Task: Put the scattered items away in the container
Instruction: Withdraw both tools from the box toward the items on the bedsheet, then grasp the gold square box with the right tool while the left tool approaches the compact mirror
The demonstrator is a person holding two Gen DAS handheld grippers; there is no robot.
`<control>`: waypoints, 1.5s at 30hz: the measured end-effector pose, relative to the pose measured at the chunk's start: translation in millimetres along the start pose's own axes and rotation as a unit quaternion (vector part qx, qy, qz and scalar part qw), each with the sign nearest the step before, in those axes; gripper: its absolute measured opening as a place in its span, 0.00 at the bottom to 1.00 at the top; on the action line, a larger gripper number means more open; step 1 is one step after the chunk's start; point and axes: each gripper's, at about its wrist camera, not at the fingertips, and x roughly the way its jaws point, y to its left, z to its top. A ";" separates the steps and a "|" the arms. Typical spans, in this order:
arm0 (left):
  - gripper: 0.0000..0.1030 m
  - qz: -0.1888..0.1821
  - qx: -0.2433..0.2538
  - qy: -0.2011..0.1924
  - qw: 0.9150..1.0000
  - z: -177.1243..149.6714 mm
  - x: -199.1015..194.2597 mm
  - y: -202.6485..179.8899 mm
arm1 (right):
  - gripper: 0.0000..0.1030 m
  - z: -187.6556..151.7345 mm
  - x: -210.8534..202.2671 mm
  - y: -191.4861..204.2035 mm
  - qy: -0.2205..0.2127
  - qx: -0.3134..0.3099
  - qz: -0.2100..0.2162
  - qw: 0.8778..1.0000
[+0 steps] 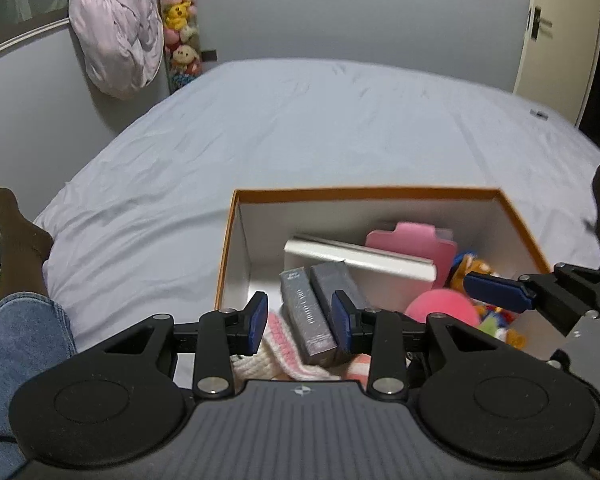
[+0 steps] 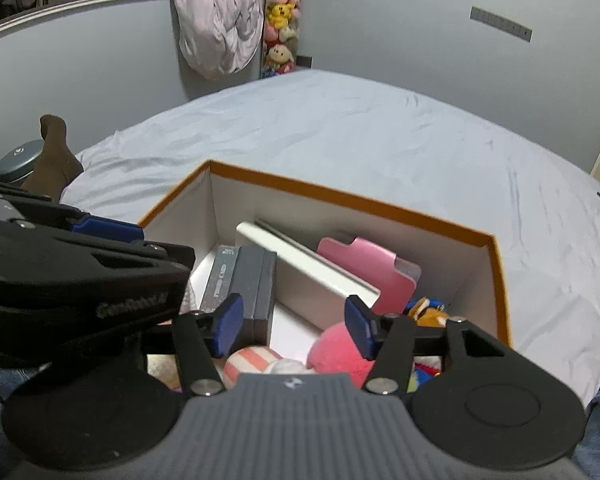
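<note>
Grey raised lettering on the black body of the left gripper (image 2: pixel 112 232), at the left of the right wrist view, seems to read "GenRobot", its end blurred. Print on the dark grey box (image 2: pixel 240 280) is too blurred to read.

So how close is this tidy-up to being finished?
Nearly done, it seems. The orange-rimmed box already holds the grey boxes, pink card, pink ball and plush toys. Both grippers hover open and empty above it. The bedsheet shows nothing loose.
</note>
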 end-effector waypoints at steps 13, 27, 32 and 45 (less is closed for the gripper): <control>0.48 -0.015 -0.010 -0.029 0.999 -13.7 -42.7 -2.1 | 0.69 -14.8 -42.8 -8.9 -0.062 0.022 -0.031 0.997; 0.50 -0.047 -0.008 0.049 0.998 -45.0 -52.1 1.8 | 0.70 -57.0 -87.0 -31.9 -0.071 0.063 -0.025 0.995; 0.50 -0.030 -0.026 0.113 0.993 -56.2 -43.5 4.8 | 0.69 -79.3 -85.5 -39.1 -0.007 0.070 0.006 0.998; 0.50 -0.050 -0.050 0.284 0.956 -98.1 -23.2 14.3 | 0.69 -120.1 -69.0 -23.1 0.191 0.083 0.157 0.966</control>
